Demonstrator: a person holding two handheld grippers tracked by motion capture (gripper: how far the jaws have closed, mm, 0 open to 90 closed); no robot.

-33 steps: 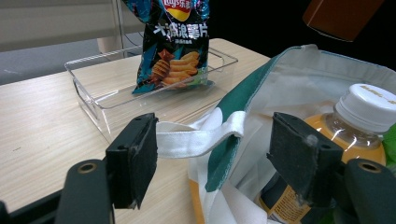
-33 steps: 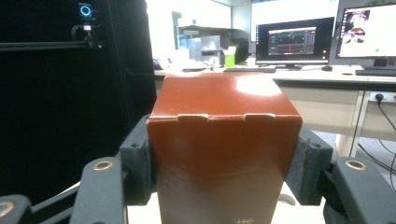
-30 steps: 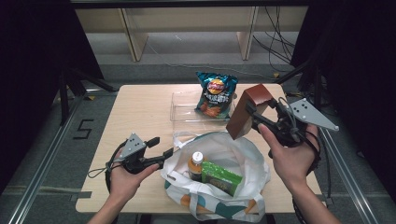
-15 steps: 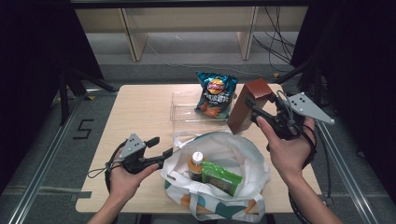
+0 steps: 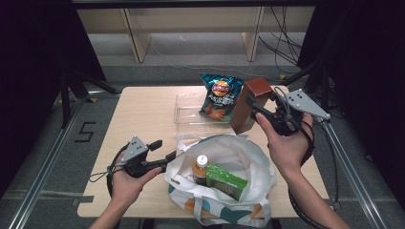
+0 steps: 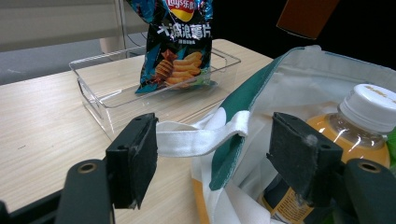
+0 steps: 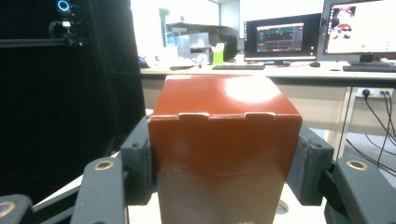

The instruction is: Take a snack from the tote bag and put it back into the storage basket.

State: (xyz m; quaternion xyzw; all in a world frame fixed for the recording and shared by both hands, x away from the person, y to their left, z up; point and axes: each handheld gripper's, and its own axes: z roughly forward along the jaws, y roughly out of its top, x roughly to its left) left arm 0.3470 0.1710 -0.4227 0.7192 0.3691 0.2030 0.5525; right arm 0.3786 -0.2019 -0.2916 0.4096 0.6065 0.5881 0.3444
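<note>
A brown carton (image 5: 247, 104) hangs tilted above the table's right side, close to the clear tray (image 5: 187, 110), and my right gripper (image 5: 260, 107) is shut on it. In the right gripper view the carton (image 7: 224, 140) sits squeezed between both pads of the right gripper (image 7: 224, 156). My left gripper (image 5: 163, 150) rests open at the left rim of the white and green tote bag (image 5: 243, 152). The bag's white handle (image 6: 201, 137) runs loosely between the jaws of the left gripper (image 6: 215, 154). Inside the bag stand an orange drink bottle (image 5: 201, 167) and a green box (image 5: 225, 180).
A dark blue bag of crisps (image 5: 219, 95) leans in the clear tray at the table's far middle. In the left gripper view the crisps (image 6: 180, 42) and tray (image 6: 93, 88) lie beyond the bag. Bare wood table (image 5: 138, 114) spreads to the left.
My right gripper has carried the brown carton a little farther away and to the left, toward the tray. The left gripper and the bag have stayed put.
</note>
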